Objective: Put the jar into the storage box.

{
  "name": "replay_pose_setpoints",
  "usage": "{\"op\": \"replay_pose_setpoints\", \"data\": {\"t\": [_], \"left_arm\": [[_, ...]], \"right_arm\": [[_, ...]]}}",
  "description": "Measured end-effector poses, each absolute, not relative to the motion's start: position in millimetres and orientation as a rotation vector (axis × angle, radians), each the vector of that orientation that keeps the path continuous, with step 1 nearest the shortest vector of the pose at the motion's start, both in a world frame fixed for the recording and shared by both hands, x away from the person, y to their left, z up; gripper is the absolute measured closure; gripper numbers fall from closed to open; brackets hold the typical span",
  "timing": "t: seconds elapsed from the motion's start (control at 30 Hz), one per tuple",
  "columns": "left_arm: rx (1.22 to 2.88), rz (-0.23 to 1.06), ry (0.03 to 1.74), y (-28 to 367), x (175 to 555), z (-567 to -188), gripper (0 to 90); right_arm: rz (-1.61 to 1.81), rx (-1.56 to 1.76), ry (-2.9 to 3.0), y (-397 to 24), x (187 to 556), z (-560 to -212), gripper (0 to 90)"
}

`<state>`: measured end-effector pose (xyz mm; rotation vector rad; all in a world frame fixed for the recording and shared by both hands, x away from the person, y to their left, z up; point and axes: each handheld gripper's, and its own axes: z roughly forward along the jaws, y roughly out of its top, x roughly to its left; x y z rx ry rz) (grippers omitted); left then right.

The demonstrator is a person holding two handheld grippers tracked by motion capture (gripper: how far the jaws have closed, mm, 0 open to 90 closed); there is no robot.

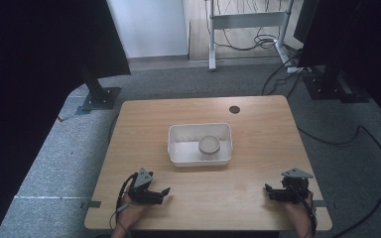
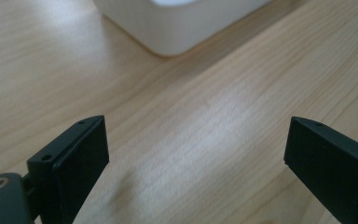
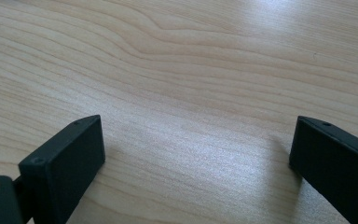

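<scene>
Both grippers' jaws gape near white tray (image 1: 200, 157).

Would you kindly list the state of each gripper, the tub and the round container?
left gripper: open, empty, low over the table
right gripper: open, empty, low over the table
white tub: upright, holds one container
round container: inside the tub, at its right side
</scene>
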<state>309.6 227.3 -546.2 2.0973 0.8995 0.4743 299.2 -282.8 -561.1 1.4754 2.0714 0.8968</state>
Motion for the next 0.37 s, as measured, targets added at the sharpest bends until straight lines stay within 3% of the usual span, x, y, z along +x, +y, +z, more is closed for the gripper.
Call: {"op": "replay_pose_setpoints", "data": {"t": [0.37], "left_arm": [[2.172, 0.452, 0.912, 231.7, 303.5, -552.5, 6.2]], "right_arm": [[0.896, 1.477, 2.070, -282.6, 299.0, -561.1, 2.9]]}}
